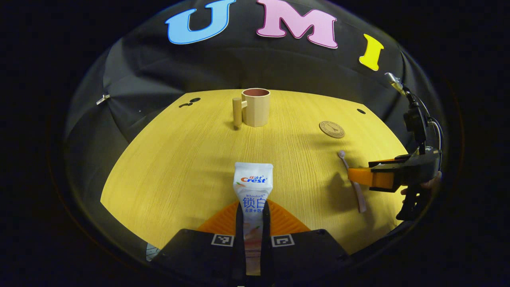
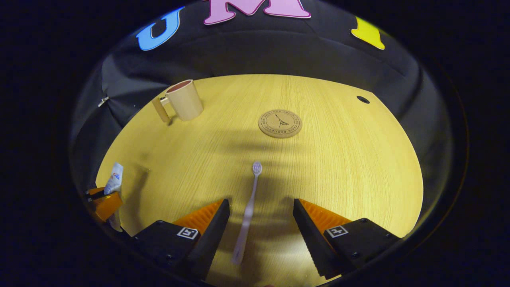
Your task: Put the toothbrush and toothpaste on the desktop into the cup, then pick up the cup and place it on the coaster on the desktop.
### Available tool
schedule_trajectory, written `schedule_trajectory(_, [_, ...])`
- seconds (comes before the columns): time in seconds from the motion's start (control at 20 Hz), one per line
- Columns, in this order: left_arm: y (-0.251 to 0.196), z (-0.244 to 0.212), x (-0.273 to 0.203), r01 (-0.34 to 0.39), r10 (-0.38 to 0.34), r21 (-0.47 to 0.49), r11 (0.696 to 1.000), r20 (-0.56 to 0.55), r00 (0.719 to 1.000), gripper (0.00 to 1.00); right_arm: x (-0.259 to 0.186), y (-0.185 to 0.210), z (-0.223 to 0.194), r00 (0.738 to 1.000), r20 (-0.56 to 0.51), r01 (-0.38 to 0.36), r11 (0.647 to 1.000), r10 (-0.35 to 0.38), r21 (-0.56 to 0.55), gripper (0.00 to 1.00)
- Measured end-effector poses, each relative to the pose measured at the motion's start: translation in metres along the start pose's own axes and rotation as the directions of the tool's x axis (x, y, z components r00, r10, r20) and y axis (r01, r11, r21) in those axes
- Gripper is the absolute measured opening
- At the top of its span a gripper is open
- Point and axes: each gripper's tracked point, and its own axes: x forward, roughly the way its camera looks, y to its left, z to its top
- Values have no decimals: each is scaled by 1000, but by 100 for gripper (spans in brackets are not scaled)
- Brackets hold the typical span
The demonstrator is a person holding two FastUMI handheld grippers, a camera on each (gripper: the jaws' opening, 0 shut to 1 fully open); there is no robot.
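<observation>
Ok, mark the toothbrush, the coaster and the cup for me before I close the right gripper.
toothbrush (image 2: 248, 215), right gripper view, on the middle of its handle.
coaster (image 2: 280, 123), right gripper view, on the centre of its top face.
cup (image 1: 255, 109), left gripper view, on its side wall.

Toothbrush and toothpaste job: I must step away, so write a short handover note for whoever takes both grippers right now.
Left gripper: shut on the toothpaste, tube pointing ahead toward the cup.
Right gripper: open, one finger on either side of the toothbrush, which lies flat on the desktop, bristles away from the gripper.
Cup: upright at the far side of the desktop, nothing showing above its rim.
Coaster: bare, apart from the cup.
Done: toothpaste gripped.
Left: grip the toothbrush, put both items into the cup, then set the cup on the coaster.
</observation>
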Motion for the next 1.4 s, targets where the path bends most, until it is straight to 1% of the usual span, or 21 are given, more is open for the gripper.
schedule_trajectory(0.1, [3,-5,-3,-2,2,-12,1000,-6,1000,19,4,-2,-9,999,-28,30,1000,-31,-4,99])
schedule_trajectory(0.2, [7,-8,-4,-7,7,-17,1000,-12,1000,19,5,-3,-6,999,-14,48,999,-49,-6,99])
schedule_trajectory(0.35, [10,-9,-5,-13,12,-31,999,-19,1000,19,6,-7,-6,996,-19,92,994,-91,59,98])
schedule_trajectory(0.4, [10,-9,-5,-13,12,-37,999,-17,1000,19,6,-8,-7,994,-24,108,991,-106,85,93])
schedule_trajectory(0.45, [10,-8,-5,-12,11,-42,999,-16,1000,19,6,-10,-7,992,-26,126,987,-124,105,74])
schedule_trajectory(0.5, [10,-9,-5,-14,13,-50,999,-17,1000,19,6,-9,-7,992,-27,125,986,-123,106,54])
schedule_trajectory(0.55, [11,-10,-5,-16,15,-60,998,-17,1000,19,9,-6,-5,994,-14,111,990,-111,85,46])
schedule_trajectory(0.6, [10,-12,-5,-12,11,-73,997,-20,1000,20,8,-3,-5,996,-5,93,994,-93,61,25])
schedule_trajectory(0.65, [9,-13,-5,-10,8,-87,996,-24,1000,15,8,-3,-5,996,7,87,995,-88,46,16])
schedule_trajectory(0.7, [9,-16,-5,-9,6,-97,995,-29,1000,20,7,-1,-6,997,5,73,997,-73,34,10])
schedule_trajectory(0.9, [9,-25,-6,-17,12,-111,994,-45,999,20,3,10,-9,997,-31,-63,997,64,37,6])
schedule_trajectory(0.95, [10,-27,-6,-19,13,-115,993,-50,999,24,4,9,-9,995,-40,-87,995,88,39,5])
schedule_trajectory(1.0, [9,-29,-6,-20,13,-120,993,-54,998,24,4,9,-9,994,-46,-102,994,104,43,6])
schedule_trajectory(1.05, [10,-30,-5,-22,15,-125,992,-58,998,19,4,8,-9,993,-49,-108,993,111,50,6])
schedule_trajectory(1.2, [11,-25,-4,-24,17,-135,990,-53,998,19,-1,3,-10,992,-54,-111,992,114,55,6])
schedule_trajectory(1.4, [11,-7,-2,-7,4,-136,991,-25,1000,20,-15,-4,-4,992,-29,-123,992,123,10,5])
